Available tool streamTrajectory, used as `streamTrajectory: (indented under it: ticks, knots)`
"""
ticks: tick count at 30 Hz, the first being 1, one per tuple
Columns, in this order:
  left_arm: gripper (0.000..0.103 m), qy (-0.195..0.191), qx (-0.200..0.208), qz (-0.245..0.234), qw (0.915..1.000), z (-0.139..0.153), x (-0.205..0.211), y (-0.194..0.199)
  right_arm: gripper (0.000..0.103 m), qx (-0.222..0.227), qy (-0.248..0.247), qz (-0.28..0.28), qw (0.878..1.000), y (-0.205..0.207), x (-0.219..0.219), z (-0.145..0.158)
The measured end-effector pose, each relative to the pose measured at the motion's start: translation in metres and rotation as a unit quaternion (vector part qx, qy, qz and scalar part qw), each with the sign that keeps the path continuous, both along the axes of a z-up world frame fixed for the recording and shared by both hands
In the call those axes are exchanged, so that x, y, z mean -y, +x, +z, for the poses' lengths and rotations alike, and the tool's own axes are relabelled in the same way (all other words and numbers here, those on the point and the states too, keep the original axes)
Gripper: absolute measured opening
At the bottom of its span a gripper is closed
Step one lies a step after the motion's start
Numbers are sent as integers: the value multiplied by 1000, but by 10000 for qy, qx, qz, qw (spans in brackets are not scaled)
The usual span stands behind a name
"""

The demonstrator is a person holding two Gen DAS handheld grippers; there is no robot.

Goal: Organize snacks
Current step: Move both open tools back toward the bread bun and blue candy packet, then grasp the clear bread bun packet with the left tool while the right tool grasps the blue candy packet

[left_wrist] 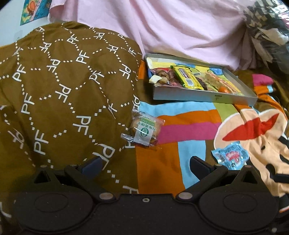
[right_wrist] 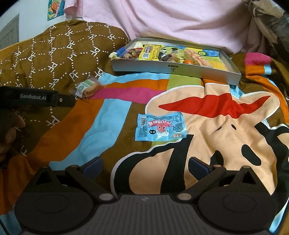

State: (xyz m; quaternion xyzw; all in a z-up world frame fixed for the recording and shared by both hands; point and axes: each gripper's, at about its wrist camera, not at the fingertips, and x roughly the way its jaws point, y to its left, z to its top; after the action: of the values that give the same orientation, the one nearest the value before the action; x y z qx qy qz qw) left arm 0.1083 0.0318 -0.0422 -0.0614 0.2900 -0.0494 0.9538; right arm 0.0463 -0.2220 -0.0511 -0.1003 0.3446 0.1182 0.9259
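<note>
Snacks lie scattered over a bright cartoon-print bedspread (right_wrist: 115, 112), and nearest the right gripper (right_wrist: 145, 165) is a flat blue packet (right_wrist: 159, 127) with a pink figure printed on it, resting on the cloth just ahead of the spread, empty fingers. That same blue packet (left_wrist: 230, 155) shows in the left wrist view just beyond the right-hand fingertip of the left gripper (left_wrist: 146, 163), which also stands spread wide with nothing between its blue pads (left_wrist: 94, 162). A little farther on, a clear-wrapped round biscuit (left_wrist: 145, 130) with a green and white label lies at the edge of a brown pillow (left_wrist: 59, 94) patterned with white letters and dotted diamonds, touching its side. In the right wrist view the left gripper's black body (right_wrist: 34, 98) reaches in from the left, a hand (right_wrist: 9, 130) behind it, with the biscuit (right_wrist: 87, 87) just past its tip. Beyond these sits a shallow grey box (left_wrist: 202, 94) on the bedspread, holding several snacks: a yellow wrapped bar (left_wrist: 186, 76), dark nut-like pieces in clear wrap (left_wrist: 163, 75), a pale crispy slab (left_wrist: 218, 80) and a small orange round thing (left_wrist: 224, 89) against the near wall. Behind the box rises a rumpled pink sheet (left_wrist: 180, 27), and farthest left a colourful picture (left_wrist: 34, 10) hangs on a pale wall.
</note>
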Motion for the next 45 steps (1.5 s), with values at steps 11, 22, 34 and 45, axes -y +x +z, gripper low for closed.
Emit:
streamTrajectory:
  ticks: [11,22,34,45]
  knots:
    - [102,221,290,-295,9989,-1,17,35,103,43,19,-111,9999,14,3,-3]
    - [102,430,185,-450,9979,-8,13,74,103,121,-191,-54,9997,39,-4,-7]
    - [86,211,27,-698,9973,-7,5,88,103,-229,167,-298,9992,98,1,-15]
    - [59,375,-172,-700,9967,-11,9,88,99,-132,-30,-386,9992,105,-10,-32]
